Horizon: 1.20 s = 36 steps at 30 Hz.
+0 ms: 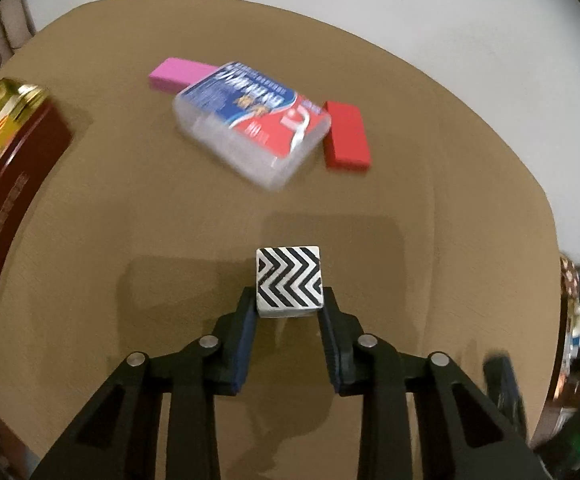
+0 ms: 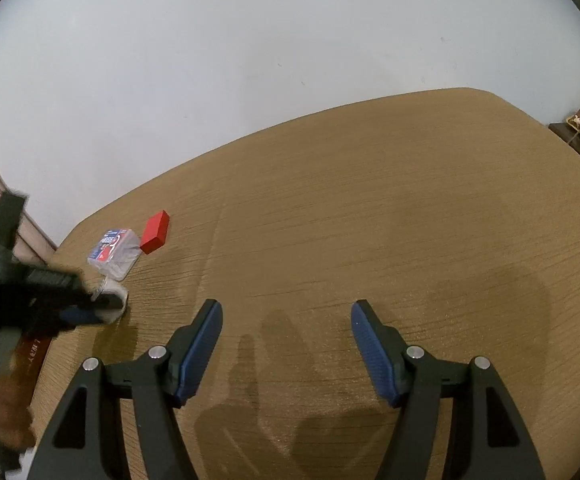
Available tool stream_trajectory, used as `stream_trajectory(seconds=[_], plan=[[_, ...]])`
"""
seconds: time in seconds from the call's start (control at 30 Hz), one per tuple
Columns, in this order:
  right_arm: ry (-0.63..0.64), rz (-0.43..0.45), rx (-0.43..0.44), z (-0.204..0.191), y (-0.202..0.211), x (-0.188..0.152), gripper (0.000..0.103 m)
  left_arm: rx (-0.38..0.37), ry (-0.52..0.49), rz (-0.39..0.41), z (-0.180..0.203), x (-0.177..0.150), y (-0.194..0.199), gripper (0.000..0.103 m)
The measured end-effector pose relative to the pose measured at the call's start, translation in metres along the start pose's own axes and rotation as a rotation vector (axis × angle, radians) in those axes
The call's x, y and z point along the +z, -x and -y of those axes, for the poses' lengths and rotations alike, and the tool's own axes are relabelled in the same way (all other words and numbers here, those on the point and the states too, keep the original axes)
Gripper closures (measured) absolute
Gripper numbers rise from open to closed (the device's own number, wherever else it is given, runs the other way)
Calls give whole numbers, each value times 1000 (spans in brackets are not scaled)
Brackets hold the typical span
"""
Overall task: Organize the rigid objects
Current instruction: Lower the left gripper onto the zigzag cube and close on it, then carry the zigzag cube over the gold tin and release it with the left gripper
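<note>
Pinching the cube [image 1: 289, 282] only at its near edge with the left hand-held gripper [image 1: 289, 308] just above the desk [image 1: 410, 208], risking it twisting loose; right hand-held gripper [image 2: 286, 322] idling spread, empty.

Table [image 1: 430, 208]: bears all items | black-and-white chevron cube [image 1: 289, 280]: nearest, between left gripper [image 1: 289, 308] pads | clear plastic box [image 1: 250, 122]: behind cube | pink block [image 1: 178, 74]: behind box, to its left, partly hidden by it | red block [image 1: 346, 136]: right of box, touching | dark red tin [image 1: 6, 184]: far left.
</note>
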State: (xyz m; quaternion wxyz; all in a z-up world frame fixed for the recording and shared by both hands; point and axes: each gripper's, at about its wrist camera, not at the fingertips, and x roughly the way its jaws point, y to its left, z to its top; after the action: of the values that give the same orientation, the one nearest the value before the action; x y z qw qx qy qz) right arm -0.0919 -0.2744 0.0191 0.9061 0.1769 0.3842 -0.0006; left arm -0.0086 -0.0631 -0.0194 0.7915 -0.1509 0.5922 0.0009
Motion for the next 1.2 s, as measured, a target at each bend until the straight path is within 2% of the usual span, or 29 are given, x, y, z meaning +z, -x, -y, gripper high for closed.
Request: stream_trajectory(seconds=[0.17, 0.3, 0.43, 0.63, 0.77, 0.87, 1.0, 1.2], plan=[[-6, -4, 2, 2, 0, 2, 34, -42, -5, 1, -30, -31, 34, 77], [-9, -12, -7, 2, -2, 2, 34, -37, -22, 16, -62, -42, 64, 77], [-9, -21, -15, 2, -6, 2, 34, 4, -39, 44, -102, -37, 102, 77], [-1, -29, -34, 2, -11, 1, 34, 143, 2, 122, -176, -16, 148, 77], [10, -34, -46, 0, -16, 1, 34, 214, 40, 109, -233, 0, 154, 77], [17, -36, -52, 0, -20, 0, 34, 255, 44, 95, -263, 9, 147, 77], [29, -42, -63, -2, -27, 0, 34, 288, 57, 82, -290, 23, 129, 77], [52, -50, -87, -8, -35, -1, 34, 302, 32, 79, -303, 33, 109, 77]])
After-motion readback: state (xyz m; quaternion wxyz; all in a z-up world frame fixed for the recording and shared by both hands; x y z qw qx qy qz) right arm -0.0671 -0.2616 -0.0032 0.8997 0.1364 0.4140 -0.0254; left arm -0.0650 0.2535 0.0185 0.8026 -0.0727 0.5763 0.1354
